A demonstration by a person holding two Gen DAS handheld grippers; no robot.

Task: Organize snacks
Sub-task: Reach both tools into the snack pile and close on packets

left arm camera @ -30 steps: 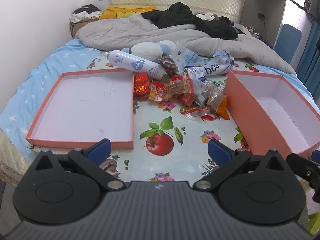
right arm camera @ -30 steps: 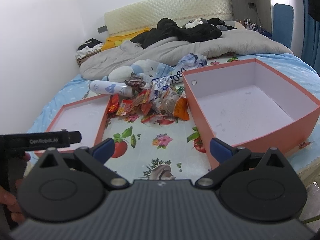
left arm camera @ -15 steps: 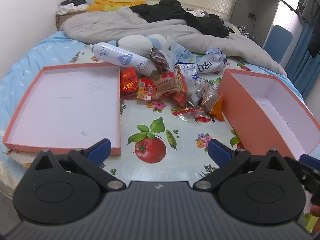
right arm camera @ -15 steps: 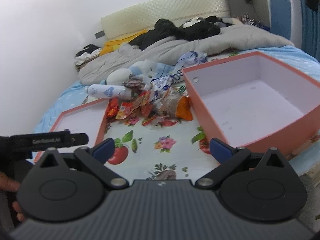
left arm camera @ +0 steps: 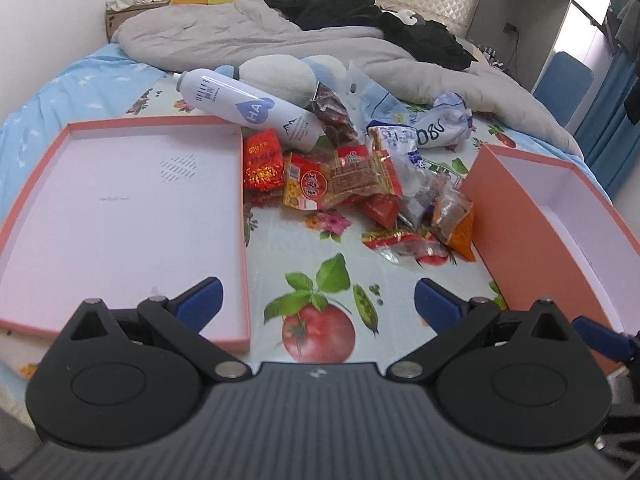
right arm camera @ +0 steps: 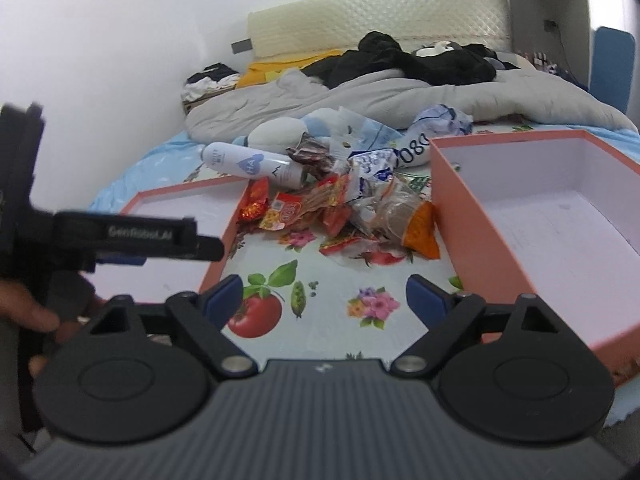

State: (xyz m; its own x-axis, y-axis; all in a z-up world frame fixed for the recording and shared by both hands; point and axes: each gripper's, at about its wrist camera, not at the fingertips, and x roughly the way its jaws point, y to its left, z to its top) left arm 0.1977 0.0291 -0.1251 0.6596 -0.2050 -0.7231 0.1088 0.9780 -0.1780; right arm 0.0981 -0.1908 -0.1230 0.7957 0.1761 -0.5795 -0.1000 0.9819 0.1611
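Observation:
A pile of snack packets (left arm camera: 360, 184) lies on the bed between a shallow orange lid (left arm camera: 120, 216) on the left and a deep orange box (left arm camera: 560, 232) on the right; both look empty inside. The pile (right arm camera: 340, 208), lid (right arm camera: 188, 216) and box (right arm camera: 560, 216) also show in the right wrist view. My left gripper (left arm camera: 318, 300) is open and empty, above the tomato-print cloth short of the pile. My right gripper (right arm camera: 324, 292) is open and empty, near the box's front left corner. The left tool's body (right arm camera: 120, 236) shows at the left of the right wrist view.
A white bottle (left arm camera: 252, 108) lies behind the pile beside a plush toy (left arm camera: 280, 76) and crumpled plastic bags (left arm camera: 440, 120). A grey duvet (left arm camera: 280, 40) and dark clothes (left arm camera: 380, 20) cover the far half of the bed. A blue chair (left arm camera: 564, 76) stands at the right.
Both grippers have moved forward toward the snack pile, which looks larger now. Both stay open and empty.

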